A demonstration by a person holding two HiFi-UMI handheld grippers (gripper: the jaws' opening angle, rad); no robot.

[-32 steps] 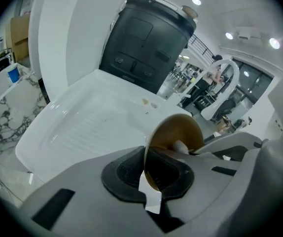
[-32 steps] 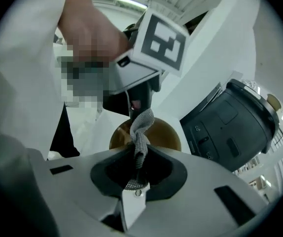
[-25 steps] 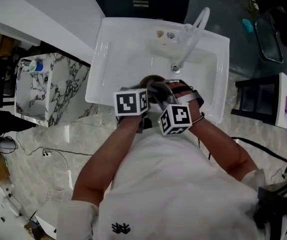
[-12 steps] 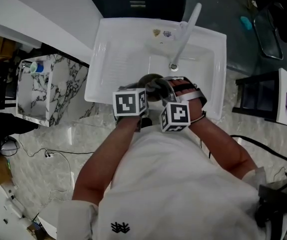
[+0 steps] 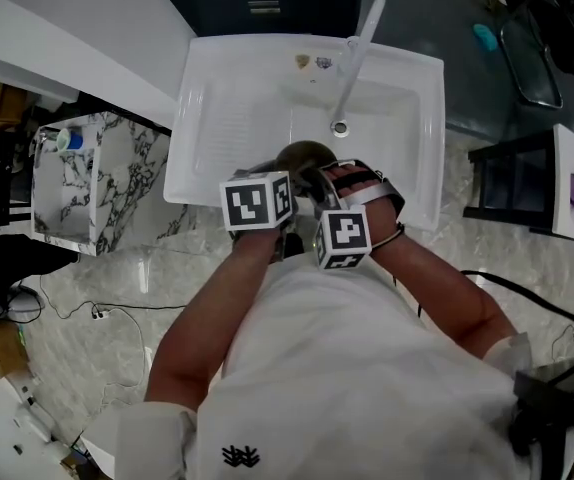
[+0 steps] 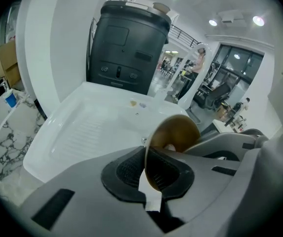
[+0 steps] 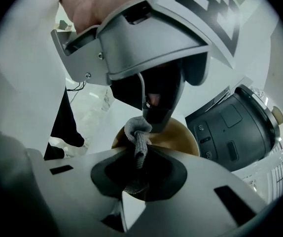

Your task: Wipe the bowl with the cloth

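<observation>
Room: white sink (image 5: 217,118) below you, dark cabinet (image 6: 126,48) at its far side.
Left jaws: your left gripper (image 6: 146,174) clamps the bowl (image 6: 181,132) by its rim.
Right jaws: your right gripper (image 7: 134,177) pinches the cloth (image 7: 139,137).

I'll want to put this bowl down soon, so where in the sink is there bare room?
The ribbed left half of the sink is bare, between its left wall and the drain. Crowded at the near edge, where the left gripper with the bowl and the right gripper with the cloth meet.
</observation>
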